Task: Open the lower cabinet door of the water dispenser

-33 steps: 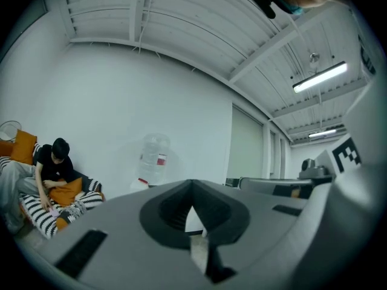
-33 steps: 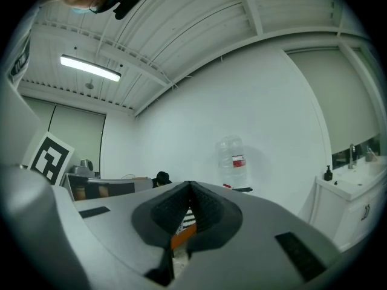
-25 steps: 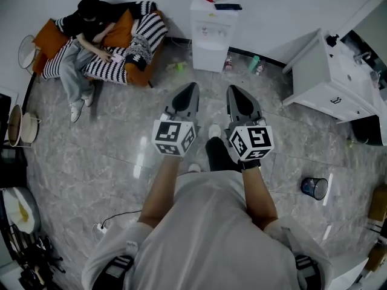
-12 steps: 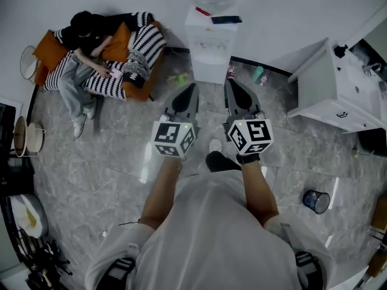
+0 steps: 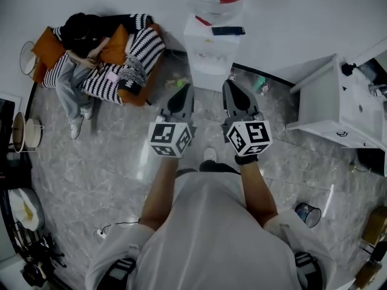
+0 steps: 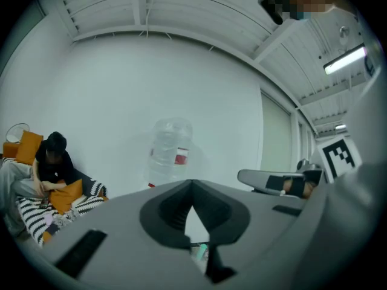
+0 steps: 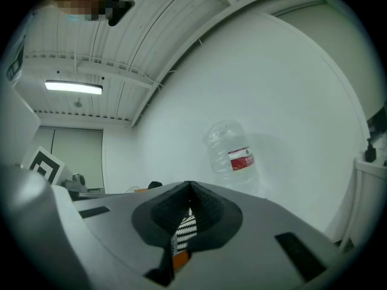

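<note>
though the left gripper [image 5: 188, 88] and right gripper [image 5: 229, 84] are closed on nothing, the water dispenser [image 5: 210, 47] is found straight ahead by the wall [image 5: 302, 17], its lower cabinet door [image 5: 208, 76] faced about equally by both.

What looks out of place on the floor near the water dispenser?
Small bottles sit loose on the floor right of the water dispenser, and greenish scraps lie to its left. It looks like clutter; no spill or damage shows.
</note>
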A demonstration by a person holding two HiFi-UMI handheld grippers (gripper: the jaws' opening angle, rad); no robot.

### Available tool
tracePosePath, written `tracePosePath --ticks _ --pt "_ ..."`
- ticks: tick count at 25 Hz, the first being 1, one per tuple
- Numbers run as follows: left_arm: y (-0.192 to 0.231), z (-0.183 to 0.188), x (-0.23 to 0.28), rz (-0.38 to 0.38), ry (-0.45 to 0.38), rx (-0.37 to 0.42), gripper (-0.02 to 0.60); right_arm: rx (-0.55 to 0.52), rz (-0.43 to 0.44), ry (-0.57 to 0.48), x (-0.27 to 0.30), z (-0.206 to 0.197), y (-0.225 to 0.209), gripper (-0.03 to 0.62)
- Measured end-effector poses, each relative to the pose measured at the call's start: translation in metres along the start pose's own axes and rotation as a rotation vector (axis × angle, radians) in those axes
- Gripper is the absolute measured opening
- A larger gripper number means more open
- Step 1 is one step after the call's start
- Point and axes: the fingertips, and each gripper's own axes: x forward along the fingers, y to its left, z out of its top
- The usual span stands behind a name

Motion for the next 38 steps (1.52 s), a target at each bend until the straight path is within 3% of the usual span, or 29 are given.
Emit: tracePosePath --ticks 9,21,29,38 --pt "0.011 -0.025 0.045 0.007 0.065 0.000 0.014 0.062 -0.026 0.050 0.026 -0.030 -0.045 0.011" --pt "0.018 -0.063 0.093 -0.095 0.136 -0.005 0.014 0.102 -0.126 0.110 0.047 -0.079 -0.082 0.011" --pt "0.032 -0.142 0.113 -0.116 0.168 -0.038 0.014 0.085 -0.168 0.172 0.042 -0.160 -0.110 0.011" --pt "0.067 -0.265 0.134 -0.161 0.161 0.003 0.014 0.051 -0.173 0.185 0.054 -0.292 -0.134 0.011"
